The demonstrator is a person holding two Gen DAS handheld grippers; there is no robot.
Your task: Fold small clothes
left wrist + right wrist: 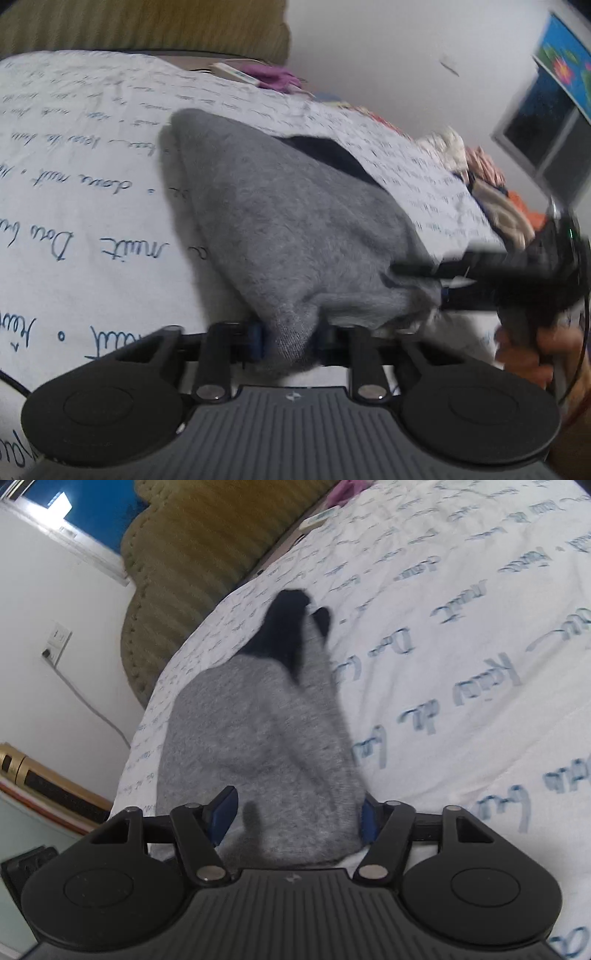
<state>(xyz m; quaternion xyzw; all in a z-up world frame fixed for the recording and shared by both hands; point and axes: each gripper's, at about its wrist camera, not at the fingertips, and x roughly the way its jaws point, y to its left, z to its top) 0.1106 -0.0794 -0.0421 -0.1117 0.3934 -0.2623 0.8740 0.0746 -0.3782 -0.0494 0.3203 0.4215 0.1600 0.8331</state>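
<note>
Looking along the left wrist view, we see our left gripper point(288, 343) clamped on the near corner of the grey garment point(280, 221), its blue pads point(257, 341) pinching a bunched fold of knit. From that corner the grey garment stretches away over the white bedspread point(92, 166) printed with blue handwriting, ending in a dark band point(332, 155) at its far end. Just right of the garment's near edge, our right gripper point(436, 284) reaches in sideways with cloth between its fingers, a hand point(528, 350) behind it; blur hides how firmly it grips.

In the right wrist view, the grey garment point(258, 738) lies between our right gripper's point(295, 819) blue pads point(221, 812), which stand a little apart; the right pad touches the cloth's edge, the left one sits just clear. The garment's dark cuffs point(284, 631) point away toward the olive headboard point(192, 554).
</note>
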